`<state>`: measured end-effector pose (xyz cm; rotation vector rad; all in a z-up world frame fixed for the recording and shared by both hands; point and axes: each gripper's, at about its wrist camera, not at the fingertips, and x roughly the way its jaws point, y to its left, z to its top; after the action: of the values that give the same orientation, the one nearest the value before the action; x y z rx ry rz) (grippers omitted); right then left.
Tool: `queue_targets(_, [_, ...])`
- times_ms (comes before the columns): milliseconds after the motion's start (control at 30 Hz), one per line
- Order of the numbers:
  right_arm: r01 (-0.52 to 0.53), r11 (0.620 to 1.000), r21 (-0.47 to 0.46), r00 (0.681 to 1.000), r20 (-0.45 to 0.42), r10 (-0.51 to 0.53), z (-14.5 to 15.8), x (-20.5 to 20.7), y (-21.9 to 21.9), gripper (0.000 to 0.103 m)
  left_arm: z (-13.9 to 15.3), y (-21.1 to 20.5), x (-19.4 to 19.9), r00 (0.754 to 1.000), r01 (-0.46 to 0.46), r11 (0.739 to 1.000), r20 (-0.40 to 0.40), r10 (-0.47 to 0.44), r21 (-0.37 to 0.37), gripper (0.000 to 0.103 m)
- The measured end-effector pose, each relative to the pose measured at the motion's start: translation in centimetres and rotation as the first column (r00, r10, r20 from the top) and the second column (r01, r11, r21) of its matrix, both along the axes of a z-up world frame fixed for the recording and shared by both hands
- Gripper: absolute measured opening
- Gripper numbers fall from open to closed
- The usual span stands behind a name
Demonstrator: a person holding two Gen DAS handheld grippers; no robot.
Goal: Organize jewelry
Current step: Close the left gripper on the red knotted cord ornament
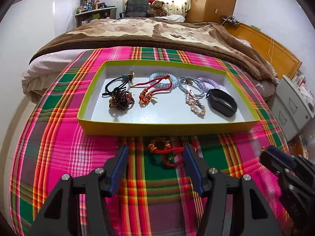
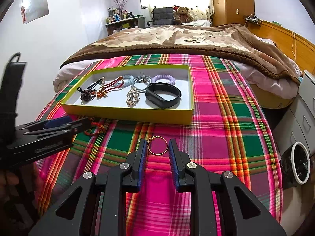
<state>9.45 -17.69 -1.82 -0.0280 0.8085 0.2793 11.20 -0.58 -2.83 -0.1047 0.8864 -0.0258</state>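
Plaid cloth (image 1: pixel 59 137) covers the near end of the bed, and a yellow-green tray (image 1: pixel 167 125) on it holds several bracelets and hair ties. Left gripper (image 1: pixel 155 153) hangs with its 2 fingers spread wide on either side of a red cord bracelet (image 1: pixel 165 151) lying on the cloth just before the tray. Right gripper (image 2: pixel 157 147) has its pads closed on a gold ring (image 2: pixel 157 145).

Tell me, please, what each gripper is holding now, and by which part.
The right gripper holds a gold ring, its jaws on the band's two outer sides. The left gripper holds nothing; its open jaws flank a red cord bracelet lying on the cloth.
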Motion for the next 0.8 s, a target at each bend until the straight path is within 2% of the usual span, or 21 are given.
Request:
queue_targets(200, [0.003,1.000,0.009,1.000,-0.001,-0.003,0.0,0.3,-0.5,0.023,-1.0,-0.6,0.7,0.999,-0.002,0.999,-0.039,0.003,0.039,0.060])
queue_targets(433, [-0.007,1.000,0.014,1.000,-0.003,0.007,-0.1,0.7,-0.4,0.023,-1.4,-1.2,1.2,0.999,0.006,0.994,-0.034,-0.002,0.106,0.060])
queue_targets(567, [-0.011,1.000,0.013,1.000,-0.006,0.011,-0.1,0.8,-0.3,0.023,-1.4,-1.2,1.3,1.000,0.009,0.995,-0.030,-0.006,0.101,0.059])
queue_targets(667, [-0.011,1.000,0.012,1.000,-0.007,0.011,-0.2,0.8,-0.3,0.023,-1.3,-1.1,1.2,1.000,0.008,0.993,-0.025,-0.005,0.115,0.052])
queue_targets(733, [-0.011,1.000,0.013,1.000,-0.007,0.011,-0.2,0.8,-0.3,0.023,-1.2,-1.2,1.1,1.000,0.019,0.993,-0.018,-0.017,0.112,0.033])
queue_targets(800, [-0.007,1.000,0.013,1.000,-0.008,0.007,-0.2,0.8,-0.3,0.023,-1.1,-1.1,1.1,0.999,0.029,0.995,-0.024,-0.027,0.094,0.029])
